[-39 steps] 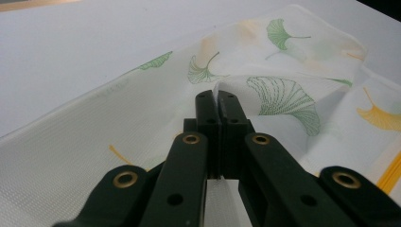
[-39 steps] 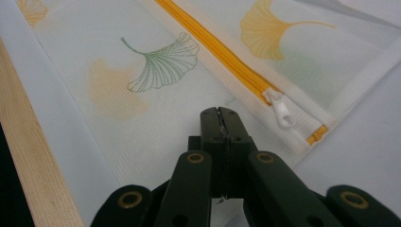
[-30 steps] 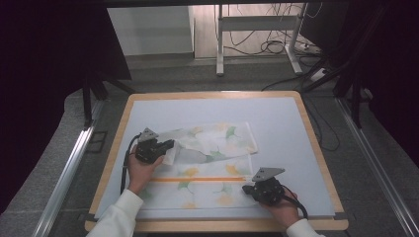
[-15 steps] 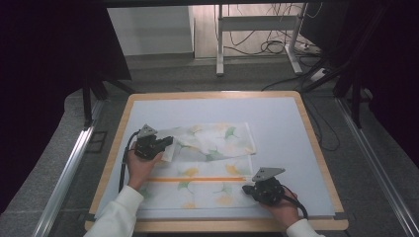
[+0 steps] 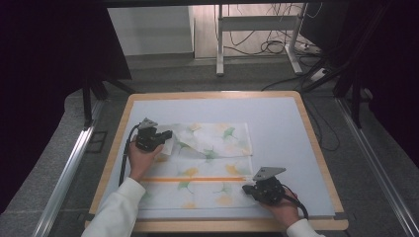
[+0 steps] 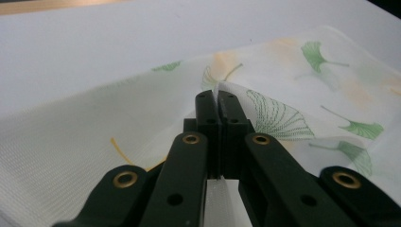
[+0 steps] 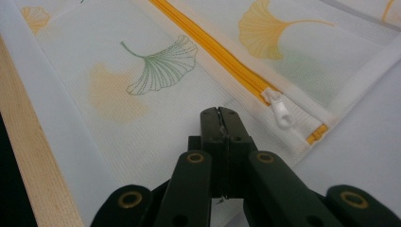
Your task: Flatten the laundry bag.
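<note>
The left tool [image 5: 165, 135] is clamped on a fold of the mesh bag [image 5: 207, 163], its corner pinched between the tips in the left gripper view. The right tool [image 5: 248, 189] grips the bag's near edge, just beside the zipper pull [image 7: 280, 109]. Beyond both tools the worktop [image 5: 276, 113] lies bare up to its wooden rim.

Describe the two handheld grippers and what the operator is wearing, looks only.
Both the left gripper and the right gripper are compact black units, each topped by a grey three-cornered plate and trailing a black cable. In the gripper views the jaws are matte black linkage arms with brass-coloured pivot rivets and narrow rectangular tips with small holes. The person wears white long sleeves.
</note>
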